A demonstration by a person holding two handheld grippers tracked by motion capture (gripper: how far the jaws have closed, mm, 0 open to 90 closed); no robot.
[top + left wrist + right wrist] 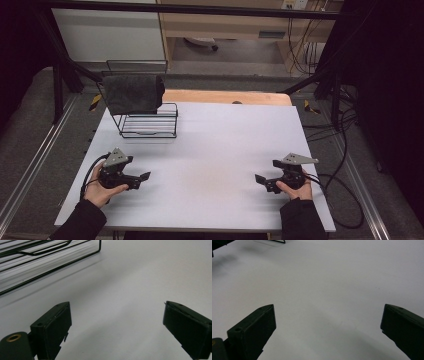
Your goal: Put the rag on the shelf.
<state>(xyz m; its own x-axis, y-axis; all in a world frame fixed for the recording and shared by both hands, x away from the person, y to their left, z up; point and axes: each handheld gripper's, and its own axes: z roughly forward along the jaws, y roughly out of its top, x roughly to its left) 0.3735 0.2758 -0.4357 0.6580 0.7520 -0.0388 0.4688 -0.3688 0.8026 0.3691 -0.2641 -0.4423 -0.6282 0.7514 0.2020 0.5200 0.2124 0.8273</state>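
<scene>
Your left gripper (pixel 144 177) and right gripper (pixel 260 180) both sit w/ jaws spread wide, gripping nothing, low over the white table (pixel 215 150). Dark cloth (pixel 134 93) drapes the wire rack (pixel 150 122), far left, well apart from both.

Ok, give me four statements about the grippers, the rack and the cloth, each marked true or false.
1. The dark cloth hangs over the wire rack. True.
2. The left gripper grips the cloth. False: its jaws are open, low over the bare white table.
3. The right gripper is open. True.
4. The rack stands at the table's near right corner. False: it stands at the far left.
</scene>
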